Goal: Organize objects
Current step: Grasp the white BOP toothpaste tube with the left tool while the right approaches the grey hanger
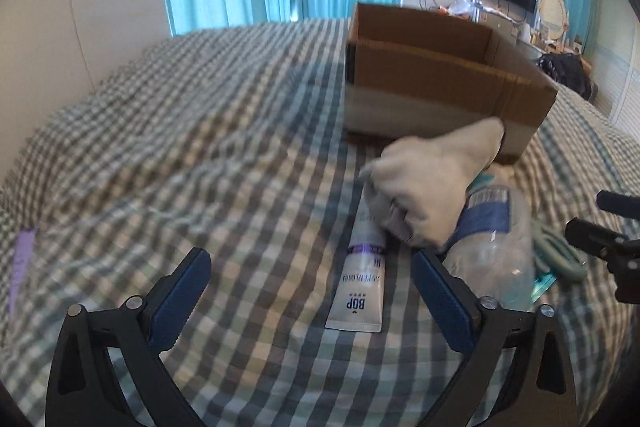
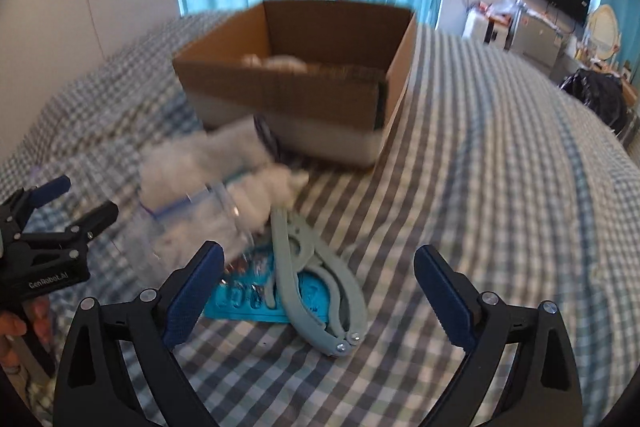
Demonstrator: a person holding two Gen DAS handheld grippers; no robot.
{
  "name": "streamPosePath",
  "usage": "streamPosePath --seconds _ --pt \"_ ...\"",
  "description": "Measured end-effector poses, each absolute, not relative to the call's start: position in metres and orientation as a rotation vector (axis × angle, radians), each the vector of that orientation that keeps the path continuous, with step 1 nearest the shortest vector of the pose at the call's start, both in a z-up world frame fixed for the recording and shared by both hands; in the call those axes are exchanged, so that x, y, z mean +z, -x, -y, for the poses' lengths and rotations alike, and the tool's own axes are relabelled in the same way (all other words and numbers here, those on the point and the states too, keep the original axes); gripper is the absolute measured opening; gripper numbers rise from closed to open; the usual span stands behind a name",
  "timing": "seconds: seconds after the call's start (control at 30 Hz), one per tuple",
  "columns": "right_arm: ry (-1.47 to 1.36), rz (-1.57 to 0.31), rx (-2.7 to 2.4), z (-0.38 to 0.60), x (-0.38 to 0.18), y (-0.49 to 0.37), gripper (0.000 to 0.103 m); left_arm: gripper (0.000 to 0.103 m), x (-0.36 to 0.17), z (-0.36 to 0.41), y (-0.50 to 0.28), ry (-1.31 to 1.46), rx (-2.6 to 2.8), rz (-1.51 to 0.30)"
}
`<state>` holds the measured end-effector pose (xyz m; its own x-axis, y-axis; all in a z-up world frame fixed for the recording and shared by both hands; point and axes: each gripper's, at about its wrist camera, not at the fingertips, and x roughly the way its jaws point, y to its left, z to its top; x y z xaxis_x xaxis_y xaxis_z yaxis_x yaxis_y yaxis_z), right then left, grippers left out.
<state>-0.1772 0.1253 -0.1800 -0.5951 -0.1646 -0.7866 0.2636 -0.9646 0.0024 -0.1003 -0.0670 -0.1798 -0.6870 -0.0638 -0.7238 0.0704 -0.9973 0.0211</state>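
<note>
- Checked cotton covers the bed [image 1: 200, 131], which carries everything; it is soft and will give under a pressed grip.
- Cardboard box [image 2: 296, 83] stands open beyond both pairs of fingers, well ahead of them. Only the right wrist view looks into it, showing something pale and blurred already inside; the left view shows just its outer wall.
- White sock [image 1: 432, 183], limp and light, lies ahead of the left gripper [image 1: 312, 291], draped across a clear plastic bottle [image 1: 496, 259] that sits just beyond the right-hand finger. I judge the sock pinches anywhere; the bottle looks smooth and crushable, best taken across its body.
- Pale green folding hanger [image 2: 316, 287] lies between the fingers of the right gripper [image 2: 316, 303], on a teal packet [image 2: 248, 303]. Stiff and thin, it should be gripped at its jointed end.
- White tube [image 1: 360, 283] lies between the left fingers, flat end nearest; squeezable, so take it mid-body. The right view does not show it.
- Both pairs of fingers stand wide, holding nothing.
</note>
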Motion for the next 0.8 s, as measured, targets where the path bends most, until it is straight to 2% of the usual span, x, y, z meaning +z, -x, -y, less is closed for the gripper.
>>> streamPosePath --seconds 0.07,0.2,0.27,0.33,0.5,0.53,0.57,0.63,0.8 --pt "-1.303 -0.141 -2.587 -0.127 -0.193 0.182 0.094 0.086 -0.187 0.066 0.105 -1.252 -2.823 -0.012" --pt "-1.375 -0.100 -2.544 -0.127 -0.214 0.189 0.088 0.082 -0.201 0.057 0.114 -1.332 -2.819 0.031" --pt "-1.400 -0.121 -2.545 -0.125 -0.222 0.190 0.086 0.075 -0.208 0.051 0.119 -1.357 -2.817 0.052" --pt "-1.396 -0.122 -2.559 -0.125 -0.225 0.190 0.086 0.072 -0.212 0.047 0.125 -1.380 -2.817 0.063" --pt "-1.398 -0.082 -2.547 -0.130 -0.225 0.188 0.072 0.059 -0.219 0.040 0.132 -1.418 -2.823 0.086" --pt "-1.398 -0.080 -2.543 -0.130 -0.224 0.186 0.071 0.052 -0.219 0.039 0.131 -1.418 -2.832 0.090" --pt "-1.399 -0.091 -2.544 -0.128 -0.224 0.184 0.071 0.039 -0.218 0.038 0.129 -1.418 -2.850 0.089" --pt "-1.391 -0.110 -2.551 -0.127 -0.221 0.180 0.071 0.026 -0.217 0.034 0.124 -1.430 -2.879 0.081" --pt "-1.389 -0.141 -2.554 -0.126 -0.215 0.171 0.070 0.026 -0.211 0.032 0.114 -1.437 -2.877 0.064"
